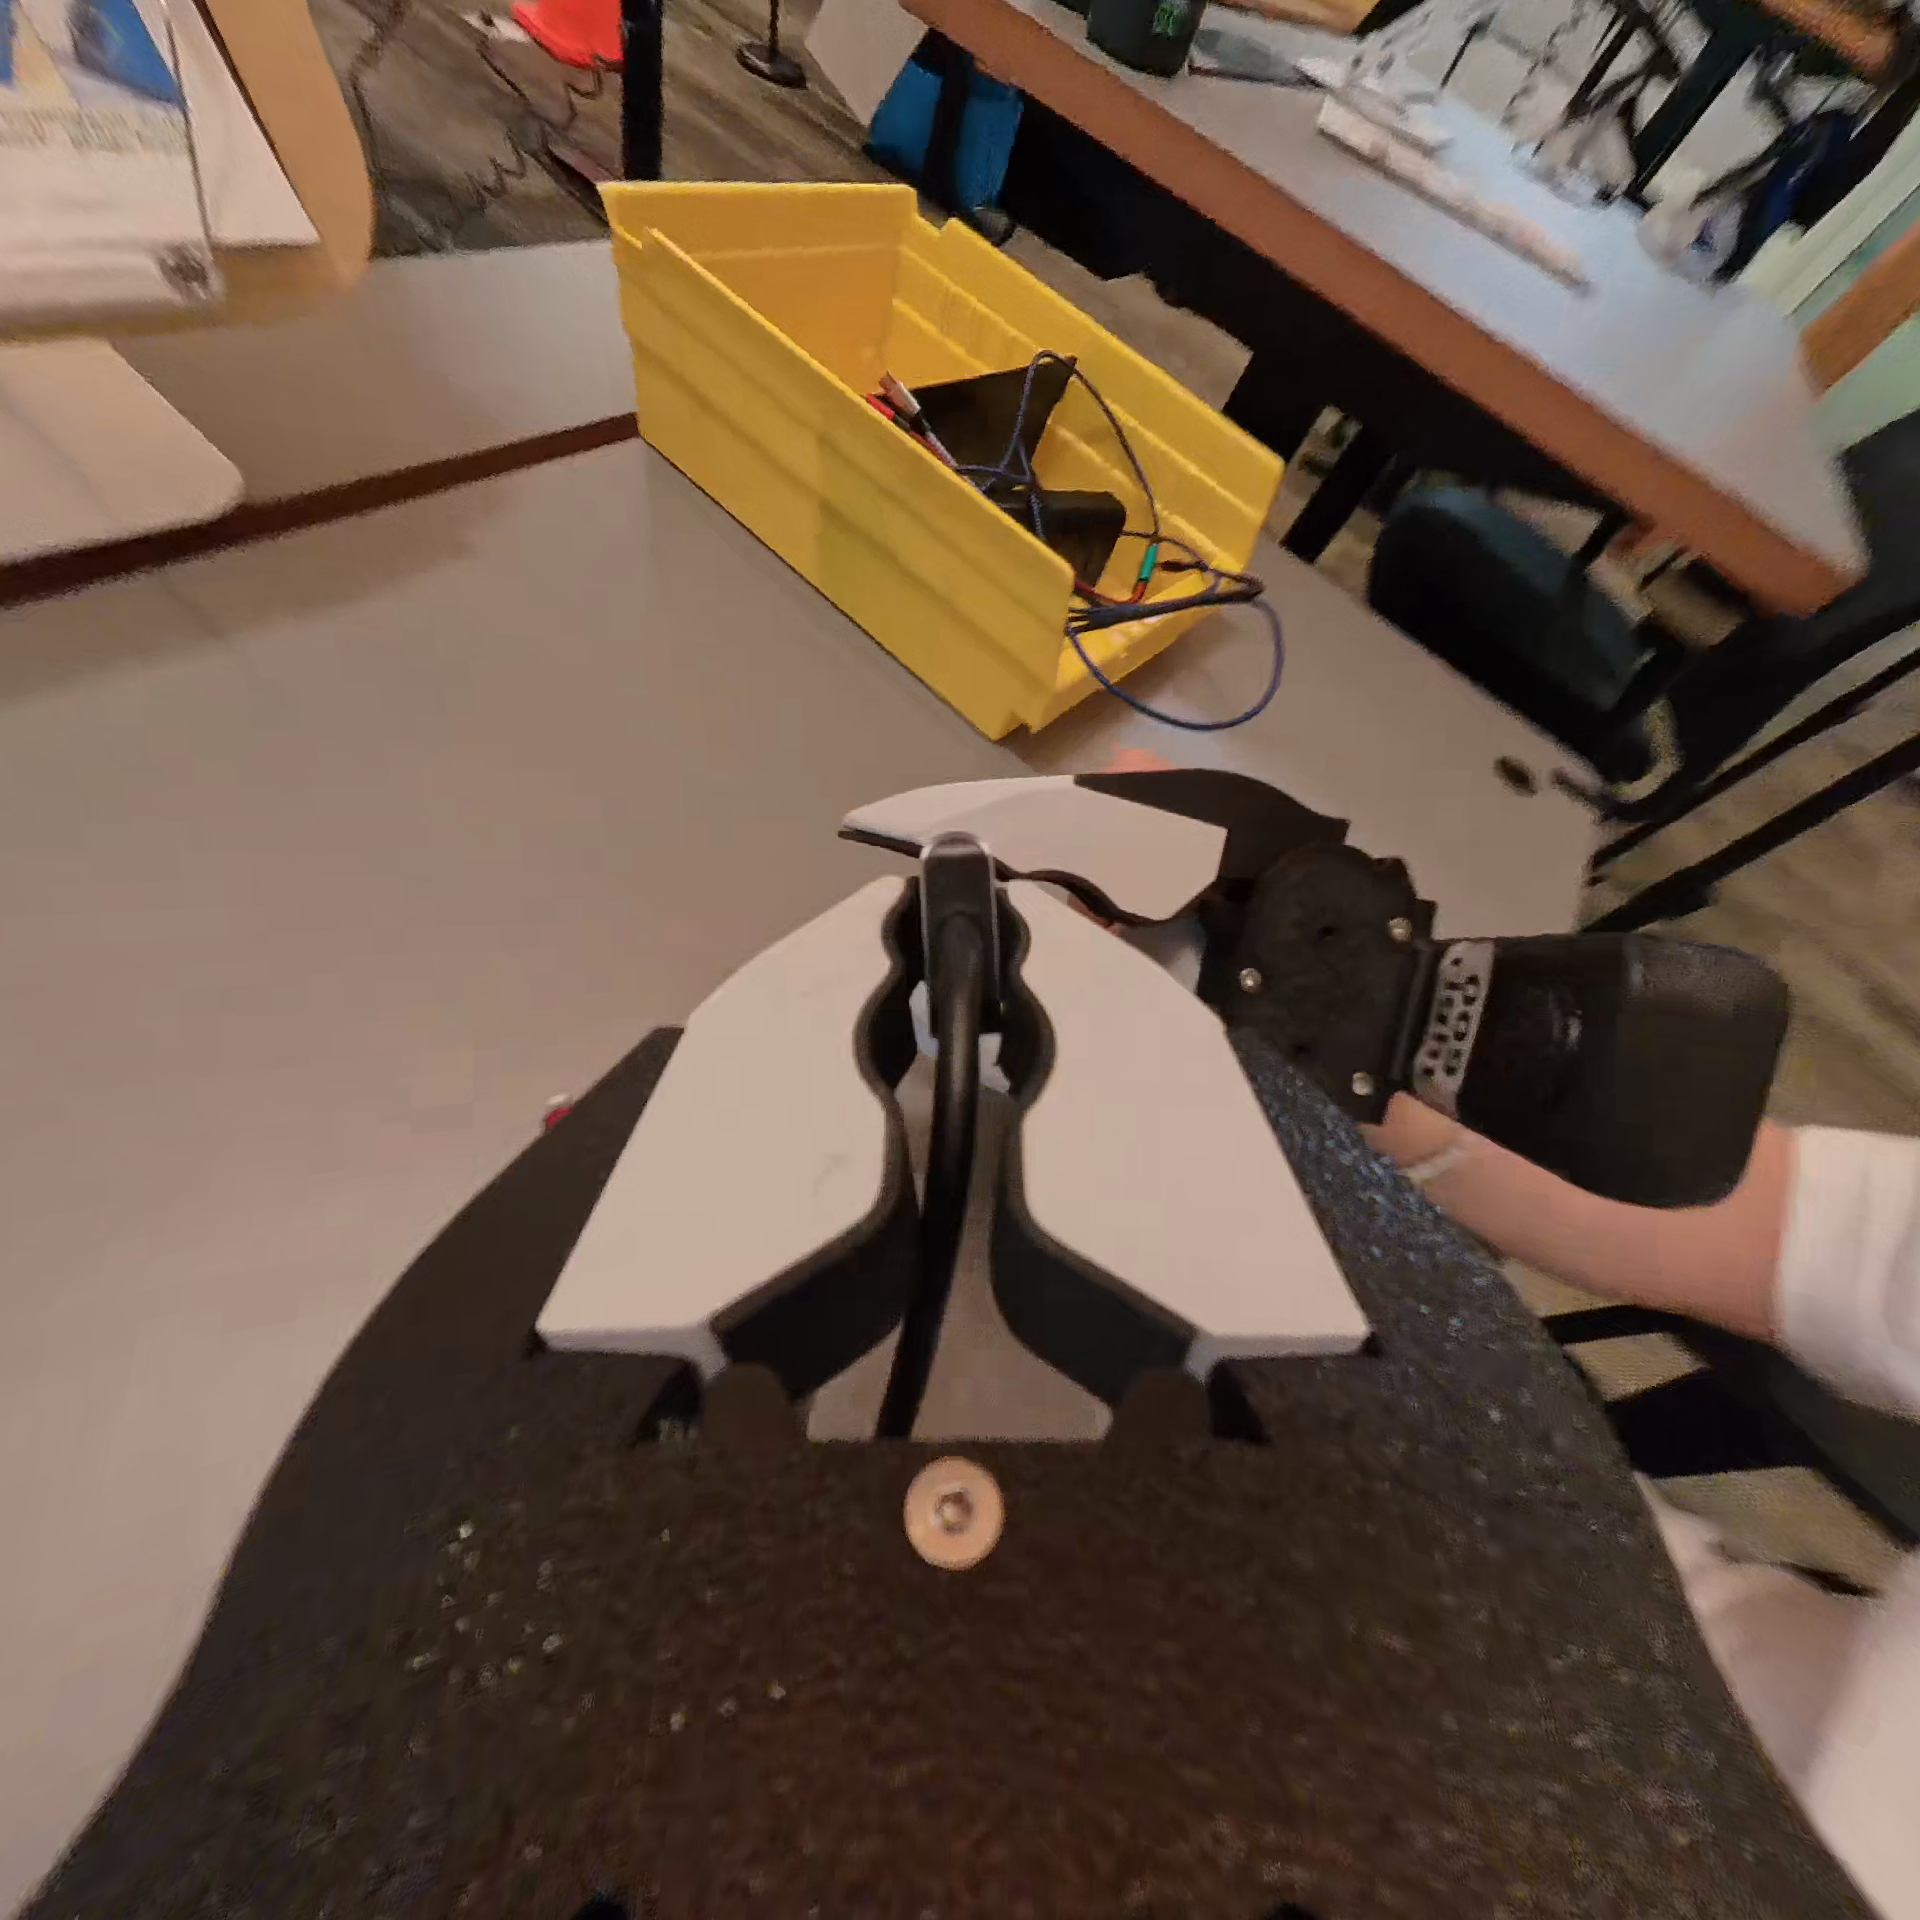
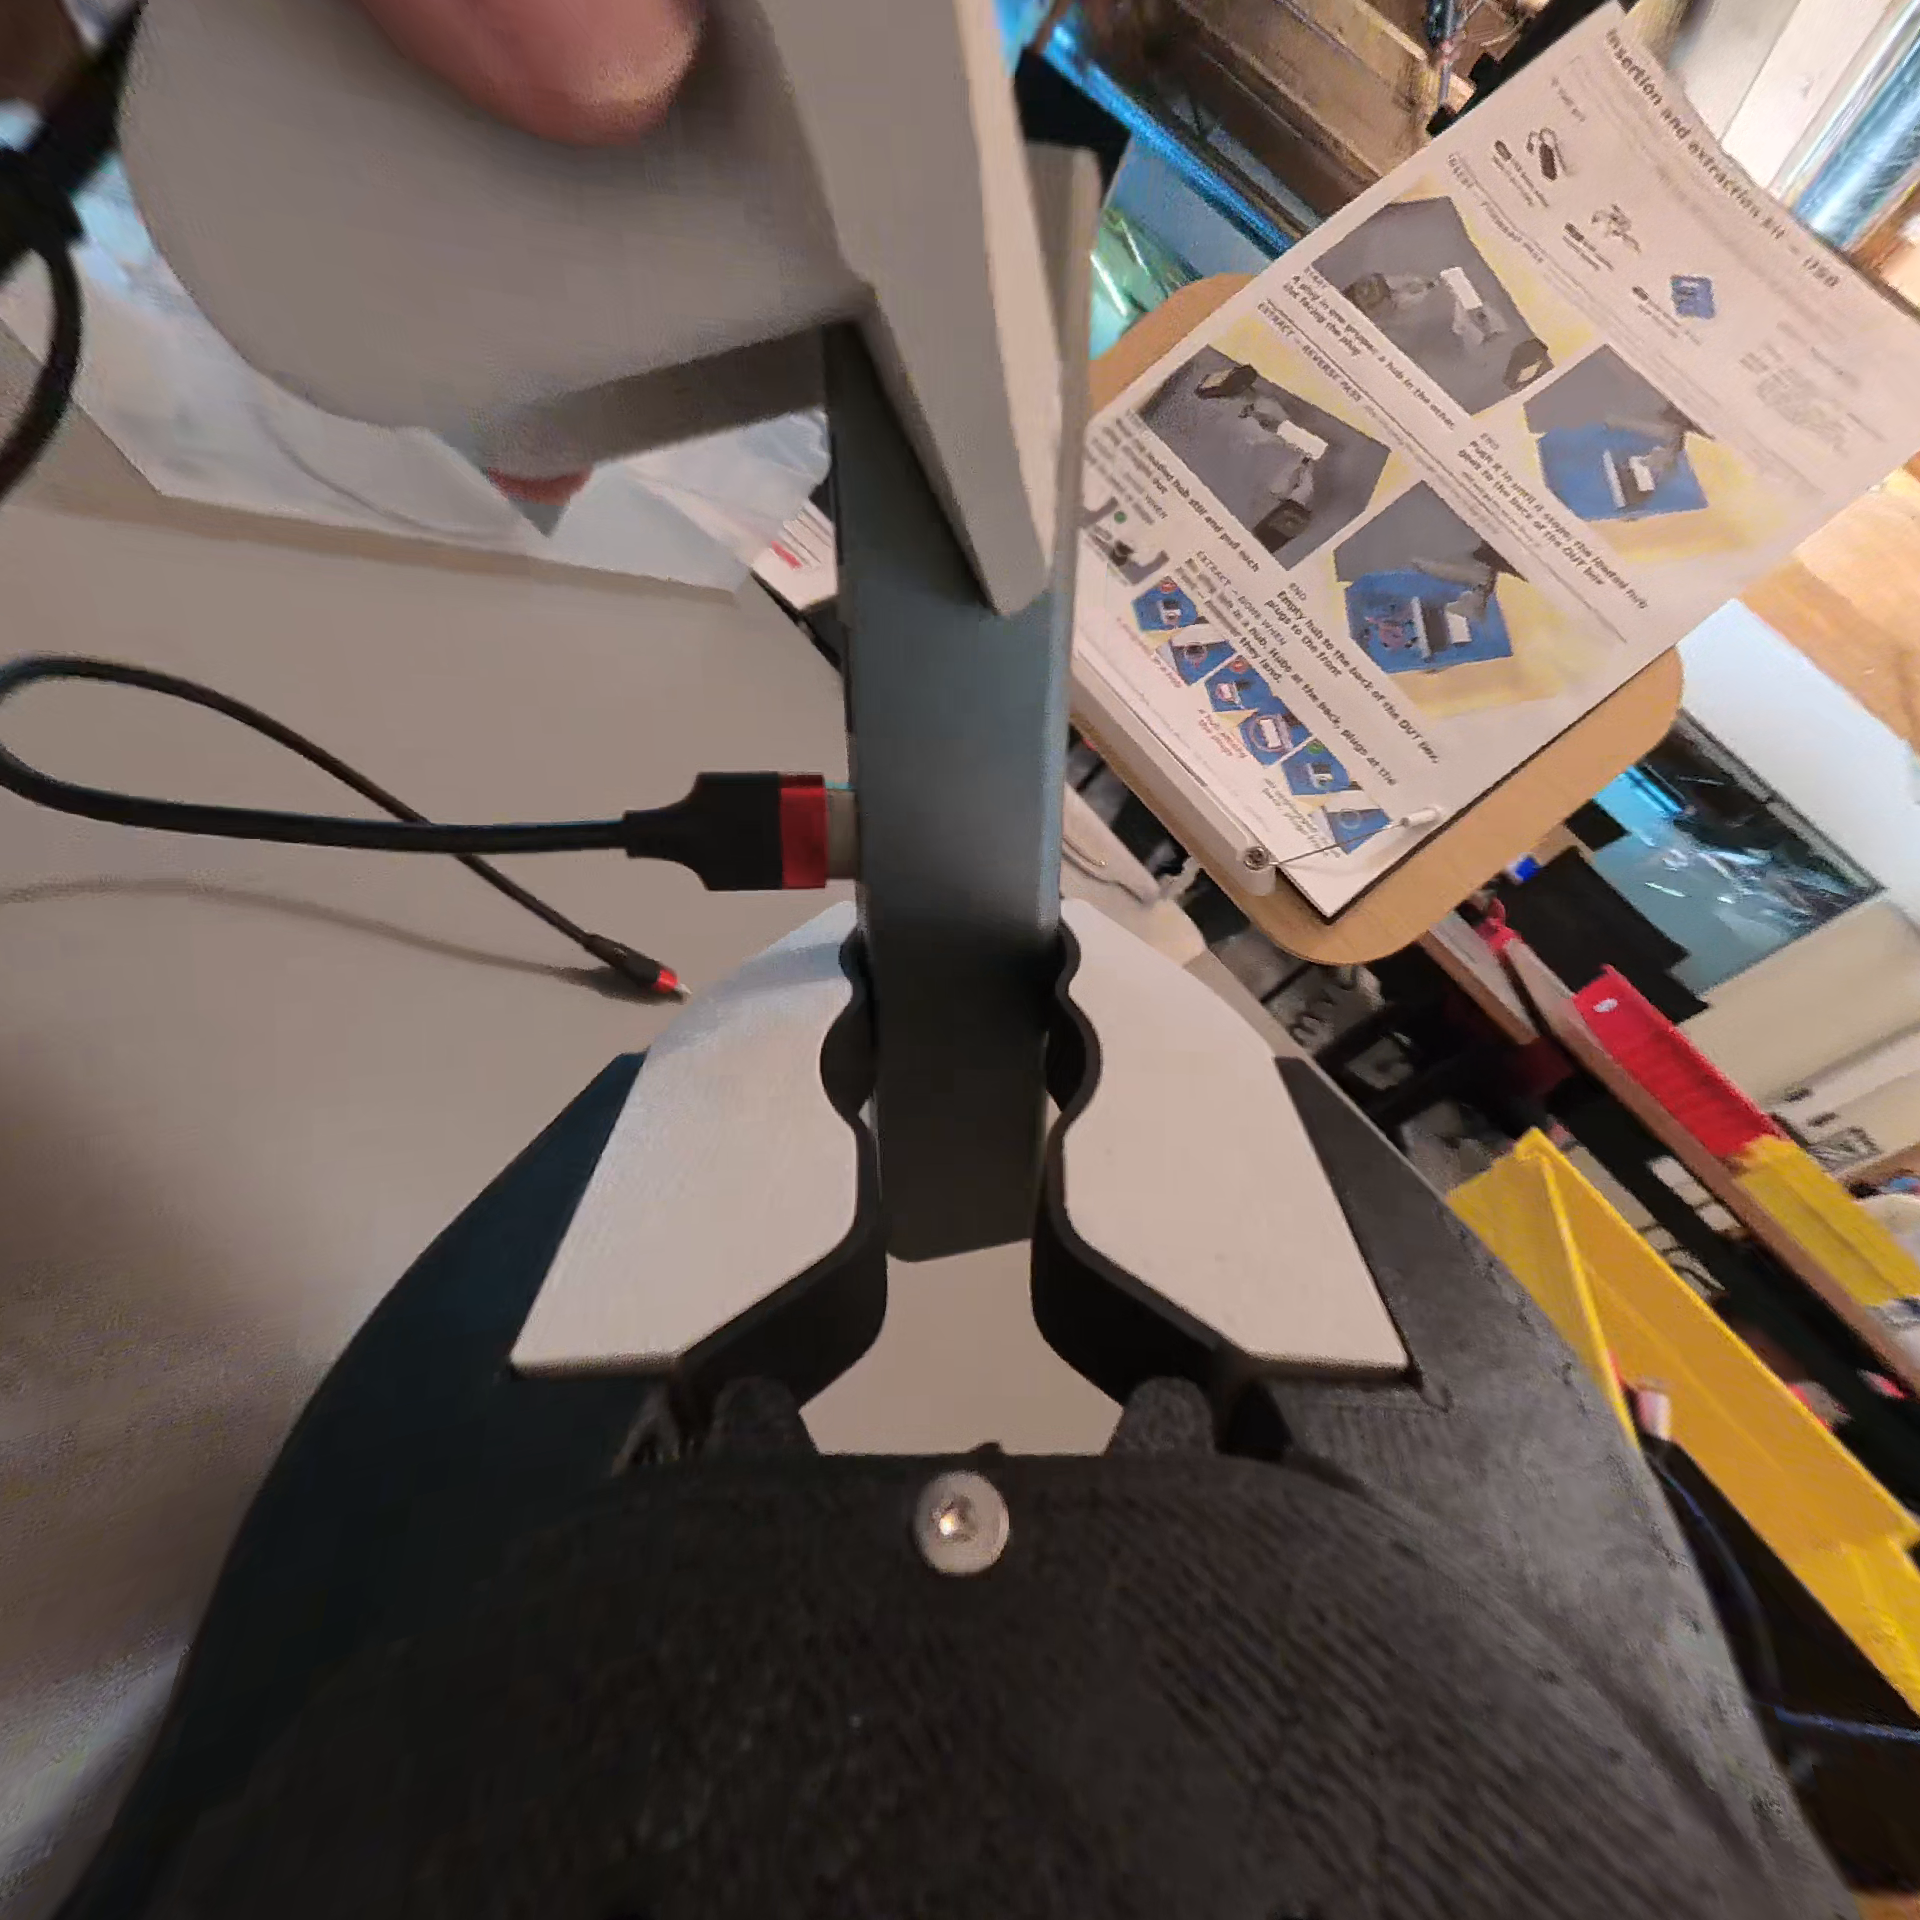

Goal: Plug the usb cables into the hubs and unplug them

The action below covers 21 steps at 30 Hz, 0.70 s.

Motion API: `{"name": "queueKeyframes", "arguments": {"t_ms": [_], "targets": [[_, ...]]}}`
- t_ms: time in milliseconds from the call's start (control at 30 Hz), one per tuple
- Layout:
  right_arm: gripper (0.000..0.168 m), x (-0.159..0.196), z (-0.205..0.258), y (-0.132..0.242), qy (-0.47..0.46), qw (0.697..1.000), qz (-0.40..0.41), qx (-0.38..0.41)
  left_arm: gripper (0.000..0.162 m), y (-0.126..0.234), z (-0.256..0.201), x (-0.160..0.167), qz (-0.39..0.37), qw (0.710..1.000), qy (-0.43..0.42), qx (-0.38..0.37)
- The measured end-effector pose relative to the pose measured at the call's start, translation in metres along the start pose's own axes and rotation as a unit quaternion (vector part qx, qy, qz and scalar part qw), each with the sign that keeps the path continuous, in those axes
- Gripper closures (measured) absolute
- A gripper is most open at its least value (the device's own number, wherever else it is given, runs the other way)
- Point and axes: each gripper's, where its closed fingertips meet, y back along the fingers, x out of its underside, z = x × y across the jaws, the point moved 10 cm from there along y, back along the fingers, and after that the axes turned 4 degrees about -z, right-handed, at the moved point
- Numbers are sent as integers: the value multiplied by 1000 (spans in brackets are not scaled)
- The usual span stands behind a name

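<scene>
Mid plug/unplug: right gripper [image 2: 961, 1039] clamping hub [image 2: 956, 935], red plug [image 2: 764, 831] seated at 9 o'clock, left gripper [image 1: 961, 977] pinching cable [image 1: 951, 1091]; next prob. needs straight pull.

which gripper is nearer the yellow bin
Right. The right gripper reaches across between the left gripper and the yellow bin, though neither touches it.

We see a grey table [image 1: 364, 831]. On it rests a yellow bin [image 1: 831, 499]. A thin black cable's red-tipped end [image 2: 655, 977] lies there too.
</scene>
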Motion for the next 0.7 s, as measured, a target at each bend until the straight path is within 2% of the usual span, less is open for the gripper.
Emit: {"name": "queueKeyframes", "arguments": {"t_ms": [100,233,367,533,700], "targets": [[138,3,-5,2,-44,998,-47,-27,152,2,17,2,-17,993,107,49],[130,8,-9,2,-123,982,-117,-83,152,2,38,17,-46,959,258,108],[129,9,-8,4,-114,980,-133,-99,152,0,52,31,-54,924,346,150],[135,9,-7,3,-158,968,-128,-150,147,3,57,30,-46,922,342,174],[136,11,-11,3,-259,927,-162,-217,150,5,58,21,-14,944,287,165]]}}
